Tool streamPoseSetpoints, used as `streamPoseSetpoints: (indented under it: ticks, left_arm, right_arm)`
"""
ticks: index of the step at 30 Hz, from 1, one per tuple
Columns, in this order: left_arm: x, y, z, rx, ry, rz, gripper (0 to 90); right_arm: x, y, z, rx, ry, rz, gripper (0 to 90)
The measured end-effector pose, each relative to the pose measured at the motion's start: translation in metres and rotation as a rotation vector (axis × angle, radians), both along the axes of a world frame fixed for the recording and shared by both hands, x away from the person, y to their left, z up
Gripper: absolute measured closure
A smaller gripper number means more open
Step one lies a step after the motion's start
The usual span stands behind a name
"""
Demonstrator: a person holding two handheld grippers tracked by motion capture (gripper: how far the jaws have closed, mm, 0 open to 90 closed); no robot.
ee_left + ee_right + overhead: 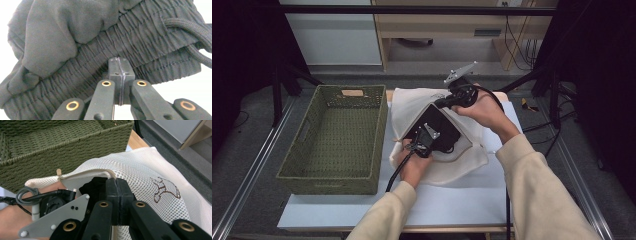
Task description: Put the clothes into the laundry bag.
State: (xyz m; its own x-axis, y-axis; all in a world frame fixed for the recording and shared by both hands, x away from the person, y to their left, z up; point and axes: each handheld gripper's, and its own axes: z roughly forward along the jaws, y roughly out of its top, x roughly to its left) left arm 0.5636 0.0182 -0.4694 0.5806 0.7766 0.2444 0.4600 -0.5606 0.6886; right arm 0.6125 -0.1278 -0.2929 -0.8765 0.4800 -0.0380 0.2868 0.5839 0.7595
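Beside the coarse woven green basket (337,140), the cream mesh bag (150,170) is looking netted, the black garment (100,40) showing matt, ribbed cloth.

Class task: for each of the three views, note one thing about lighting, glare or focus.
High view: dark surroundings, evenly lit white table, slightly soft. Left gripper view: background blown out white around the sharp black garment; near jaws slightly blurred. Right gripper view: mesh laundry bag and green woven basket crisp, no glare.
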Motion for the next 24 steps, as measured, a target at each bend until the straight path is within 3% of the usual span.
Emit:
streamPoseSetpoints:
  ticks: [11, 24]
  left_arm:
    - [0.001, -0.002, 0.001, -0.005, -0.022, 0.013, 90.0]
    - [-0.029, -0.003, 0.014, -0.042, -0.049, -0.044, 90.0]
  right_arm:
    - [-0.001, -0.002, -0.002, 0.0, 0.005, 0.002, 90.0]
    - [-0.004, -0.003, -0.006, -0.003, 0.013, -0.007, 90.0]
